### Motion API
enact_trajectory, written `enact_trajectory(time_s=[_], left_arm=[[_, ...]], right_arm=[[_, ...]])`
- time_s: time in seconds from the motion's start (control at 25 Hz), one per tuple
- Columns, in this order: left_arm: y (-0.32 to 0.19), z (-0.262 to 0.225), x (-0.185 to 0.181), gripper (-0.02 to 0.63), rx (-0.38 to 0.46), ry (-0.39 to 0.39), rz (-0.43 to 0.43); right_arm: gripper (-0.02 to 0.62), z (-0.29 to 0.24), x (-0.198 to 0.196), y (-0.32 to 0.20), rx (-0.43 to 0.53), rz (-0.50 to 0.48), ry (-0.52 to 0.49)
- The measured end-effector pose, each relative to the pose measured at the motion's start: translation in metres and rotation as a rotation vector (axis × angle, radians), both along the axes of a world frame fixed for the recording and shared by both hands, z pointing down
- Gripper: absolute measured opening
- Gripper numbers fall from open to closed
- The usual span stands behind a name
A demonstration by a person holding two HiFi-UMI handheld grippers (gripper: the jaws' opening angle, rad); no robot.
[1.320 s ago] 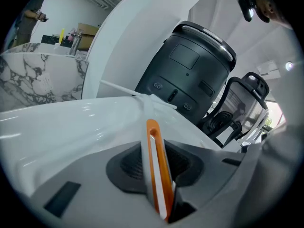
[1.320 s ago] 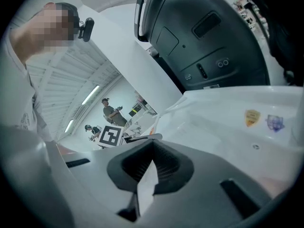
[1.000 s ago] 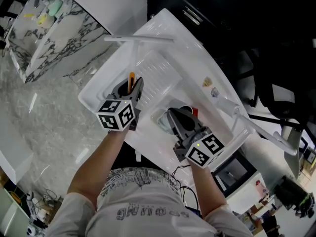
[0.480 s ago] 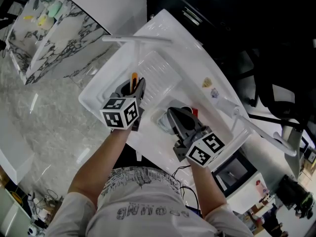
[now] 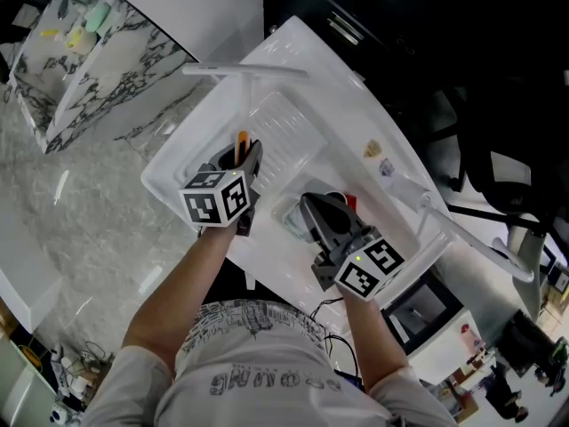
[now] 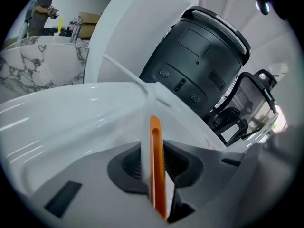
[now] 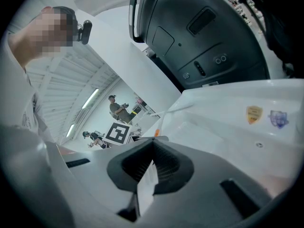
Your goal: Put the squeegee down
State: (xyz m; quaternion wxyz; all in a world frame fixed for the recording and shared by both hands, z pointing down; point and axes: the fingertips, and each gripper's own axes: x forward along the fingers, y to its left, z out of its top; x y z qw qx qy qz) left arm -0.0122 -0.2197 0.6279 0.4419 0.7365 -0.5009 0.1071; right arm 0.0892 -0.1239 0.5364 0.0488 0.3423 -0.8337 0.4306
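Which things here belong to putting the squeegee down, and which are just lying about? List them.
For the job:
squeegee, pinched between the closing left tongs
white tub below them

Lying about:
black appliance
wire basket
stickers
white T-shaped bar

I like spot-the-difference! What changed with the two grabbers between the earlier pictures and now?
The left gripper tipped a little and edged up the picture in the head view. Its jaws are closing on the squeegee, held by its orange handle. Nothing was let go. The right gripper, with a white piece between its jaws, stayed put.
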Motion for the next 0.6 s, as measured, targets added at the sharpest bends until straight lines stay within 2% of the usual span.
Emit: enact_trajectory(time_s=[0.28, 0.6], left_arm=[[-0.002, 0.001, -0.001, 0.107, -0.037, 0.037, -0.002], [-0.003, 0.002, -0.005, 0.158, -0.044, 0.021, -0.005]], right_arm=[[0.008, -0.003, -0.005, -0.002, 0.005, -0.009, -0.003], [0.008, -0.005, -0.01, -0.001, 0.008, -0.021, -0.006]])
